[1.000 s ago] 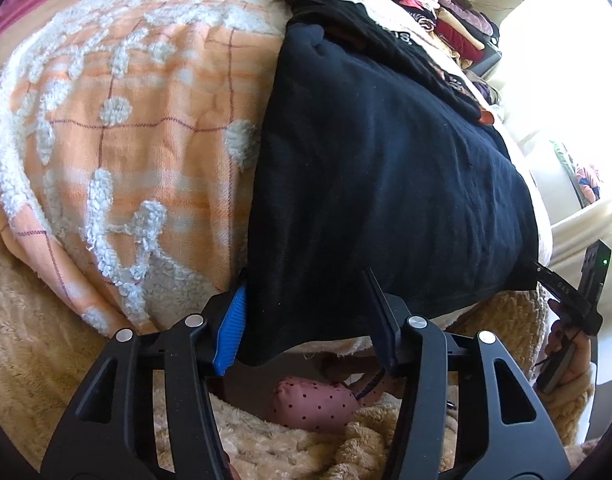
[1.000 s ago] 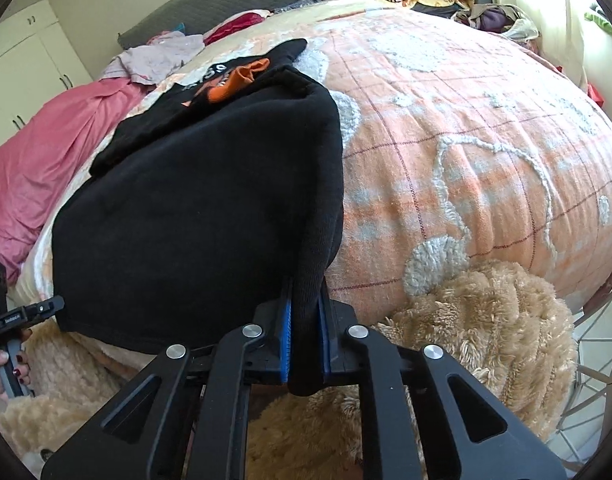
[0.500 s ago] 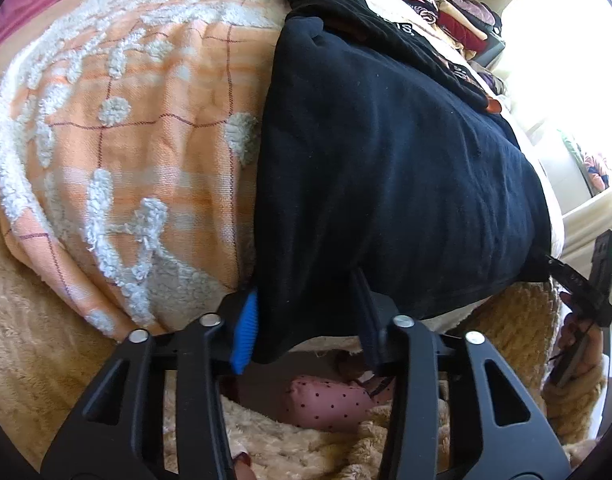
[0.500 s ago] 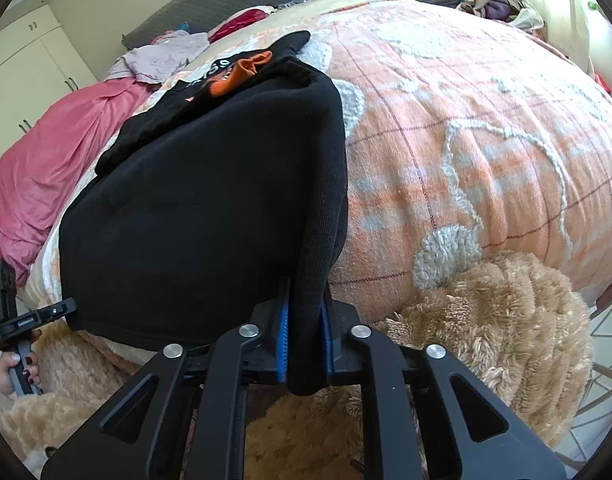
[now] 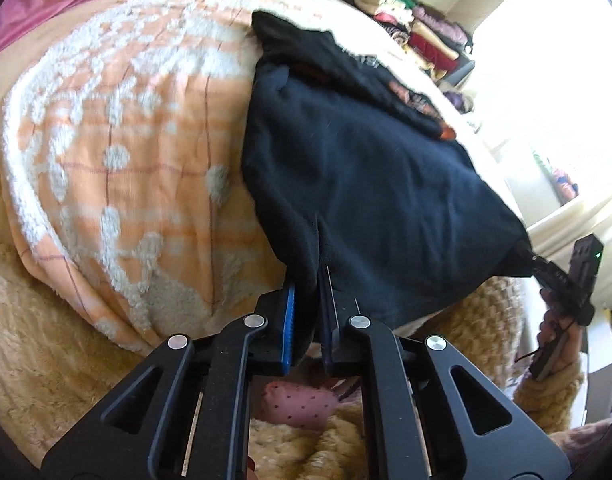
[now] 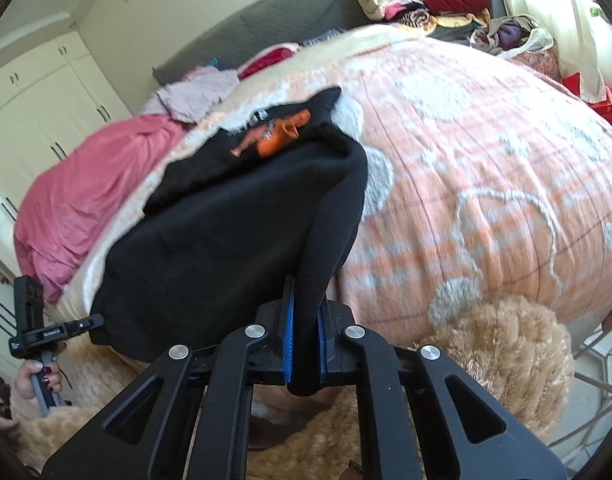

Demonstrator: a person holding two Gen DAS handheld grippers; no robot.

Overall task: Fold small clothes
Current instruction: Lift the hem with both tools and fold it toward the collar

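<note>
- one bed with an orange-and-white blanket (image 5: 117,168)
- one pink sheet (image 6: 85,208) bunched by its head end
- one black garment (image 5: 366,184) on the blanket, near edge lifted
- two grippers: left gripper (image 5: 308,320) and right gripper (image 6: 304,344), both clamped tight on its near corners

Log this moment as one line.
left gripper: shut on black fleece garment corner | right gripper: shut on other corner | orange patterned blanket underneath

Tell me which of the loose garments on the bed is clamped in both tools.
The black garment nearest the bed's foot; the left tool and right tool each pinch a corner. The pink and lilac ones lie untouched.
</note>
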